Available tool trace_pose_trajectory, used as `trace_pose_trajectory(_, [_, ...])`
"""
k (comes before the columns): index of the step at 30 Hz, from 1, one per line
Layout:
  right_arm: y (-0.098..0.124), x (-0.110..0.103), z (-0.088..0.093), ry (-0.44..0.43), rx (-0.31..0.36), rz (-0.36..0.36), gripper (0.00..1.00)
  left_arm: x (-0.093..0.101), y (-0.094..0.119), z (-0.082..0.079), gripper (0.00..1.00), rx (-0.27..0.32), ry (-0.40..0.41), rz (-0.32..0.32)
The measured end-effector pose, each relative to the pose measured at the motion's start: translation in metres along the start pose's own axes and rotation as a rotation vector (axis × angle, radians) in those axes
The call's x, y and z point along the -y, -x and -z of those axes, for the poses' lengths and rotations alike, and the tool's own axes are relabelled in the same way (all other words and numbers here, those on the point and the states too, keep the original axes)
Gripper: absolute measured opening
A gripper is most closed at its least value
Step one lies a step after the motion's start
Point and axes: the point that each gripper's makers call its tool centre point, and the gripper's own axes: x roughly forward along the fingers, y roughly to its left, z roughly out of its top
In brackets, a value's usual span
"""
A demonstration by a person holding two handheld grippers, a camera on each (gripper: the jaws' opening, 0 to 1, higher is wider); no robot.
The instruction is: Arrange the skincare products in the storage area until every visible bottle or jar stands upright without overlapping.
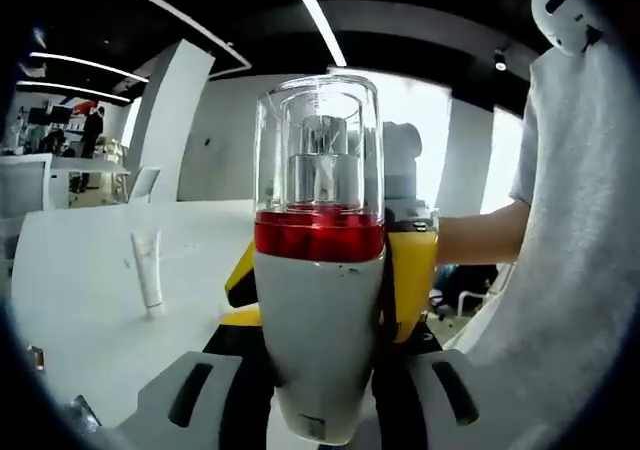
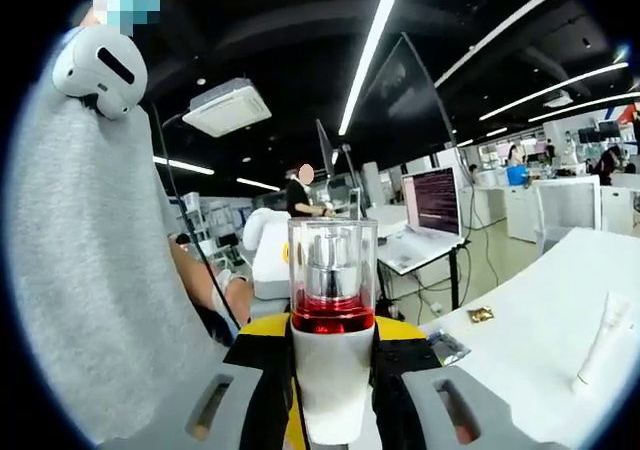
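Held between the two grippers, lifted above the white table (image 1: 90, 270), is a spray bottle (image 1: 320, 260). Its long axis runs upright in both views, cap uppermost. The left gripper (image 1: 320, 410) clasps the bottle's lower white body between its grey jaws. The right gripper (image 2: 332, 415) shows the same arrangement in its own view, jaws pressing either side of the white base of the bottle (image 2: 332, 340). Seen from the left gripper view, the yellow-and-black frame of the opposite gripper stands just behind the bottle, touching or nearly touching it (which of the two bears the load cannot be told).

The bottle has a clear cylindrical cap over a silver pump head, a red band at the shoulder and a tapering off-white body with a small label patch near the foot.

The table lies below and to one side of the bottle. On it stands a white tube (image 1: 148, 268), cap down, well apart from the grippers. The right gripper view shows this tube (image 2: 600, 345) towards its right edge. The coming placement, as a judgement, turns on lowering the bottle with its axis kept vertical onto bare table beside the tube, without touching it. A person in a grey shirt (image 1: 570, 220) stands close behind.
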Motion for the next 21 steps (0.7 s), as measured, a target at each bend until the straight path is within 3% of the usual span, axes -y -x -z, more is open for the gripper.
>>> trace_pose_trajectory(3, [-0.002, 0.006, 0.0, 0.014, -0.007, 0.042, 0.25, -0.011, 0.002, 0.001, 0.33, -0.014, -0.027, -0.068])
trace_pose_trajectory(6, [-0.005, 0.015, -0.003, 0.022, 0.0, 0.106, 0.26, -0.027, 0.006, -0.002, 0.33, 0.008, -0.019, -0.158])
trace_pose_trajectory(13, [-0.014, 0.033, -0.007, 0.039, 0.014, 0.301, 0.27, -0.054, 0.019, -0.003, 0.33, 0.008, -0.007, -0.306])
trace_pose_trajectory(16, [-0.02, 0.037, -0.007, 0.03, 0.034, 0.367, 0.28, -0.059, 0.021, -0.003, 0.33, 0.012, 0.008, -0.32])
trace_pose_trajectory(21, [-0.025, 0.038, -0.007, 0.023, 0.039, 0.382, 0.29, -0.056, 0.021, -0.002, 0.32, 0.016, 0.013, -0.31])
